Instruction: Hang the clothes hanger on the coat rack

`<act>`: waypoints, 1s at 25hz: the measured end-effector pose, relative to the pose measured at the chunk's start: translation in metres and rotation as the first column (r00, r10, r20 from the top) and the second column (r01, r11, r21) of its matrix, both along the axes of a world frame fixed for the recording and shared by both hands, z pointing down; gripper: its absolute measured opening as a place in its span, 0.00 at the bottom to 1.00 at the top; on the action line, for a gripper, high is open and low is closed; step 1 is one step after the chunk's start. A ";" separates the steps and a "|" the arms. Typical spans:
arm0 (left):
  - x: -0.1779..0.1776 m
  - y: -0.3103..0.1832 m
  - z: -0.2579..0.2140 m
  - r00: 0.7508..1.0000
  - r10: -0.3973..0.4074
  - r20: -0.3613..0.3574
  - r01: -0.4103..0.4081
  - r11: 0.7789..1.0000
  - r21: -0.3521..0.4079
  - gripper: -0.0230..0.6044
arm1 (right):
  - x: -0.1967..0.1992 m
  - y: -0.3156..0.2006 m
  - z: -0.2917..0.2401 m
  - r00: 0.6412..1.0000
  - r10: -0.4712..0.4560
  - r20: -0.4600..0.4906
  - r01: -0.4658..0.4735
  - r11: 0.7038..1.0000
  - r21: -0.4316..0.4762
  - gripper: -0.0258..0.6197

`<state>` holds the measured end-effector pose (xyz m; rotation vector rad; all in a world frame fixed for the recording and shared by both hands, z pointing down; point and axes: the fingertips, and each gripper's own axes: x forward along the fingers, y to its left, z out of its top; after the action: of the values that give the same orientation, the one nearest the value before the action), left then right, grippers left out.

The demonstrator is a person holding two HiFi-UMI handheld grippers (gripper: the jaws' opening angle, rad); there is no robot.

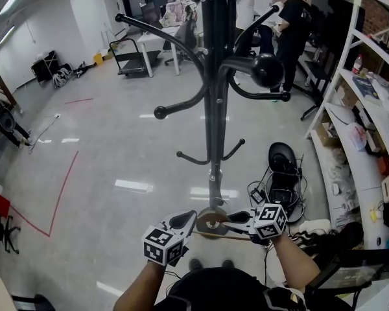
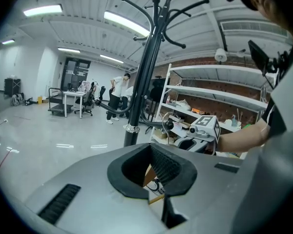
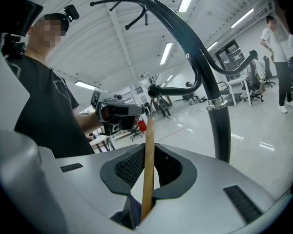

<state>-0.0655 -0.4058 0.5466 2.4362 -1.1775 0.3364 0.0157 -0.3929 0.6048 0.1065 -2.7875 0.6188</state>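
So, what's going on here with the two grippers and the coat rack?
A person stands at the foot of a black coat rack with a gripper in each hand. The right gripper is clamped on a wooden hanger, and the left gripper appears to grip its other end. The hanger is held low, near the rack's base, and is not yet on any hook.
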 end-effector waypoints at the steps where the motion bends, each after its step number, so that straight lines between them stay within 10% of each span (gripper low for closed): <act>1: -0.002 0.000 0.002 1.000 -0.003 0.002 0.003 1.000 -0.005 0.04 | 0.001 -0.002 0.002 1.000 0.000 0.001 0.000 1.000 -0.003 0.13; 25: -0.014 -0.026 0.009 0.997 -0.075 -0.005 0.075 0.997 -0.036 0.04 | 0.005 -0.065 0.037 0.997 -0.081 0.003 0.081 0.997 -0.018 0.13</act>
<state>-0.0797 -0.4317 0.5556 2.3541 -1.2456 0.3239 0.0210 -0.4583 0.6418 -0.0110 -2.7720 0.6240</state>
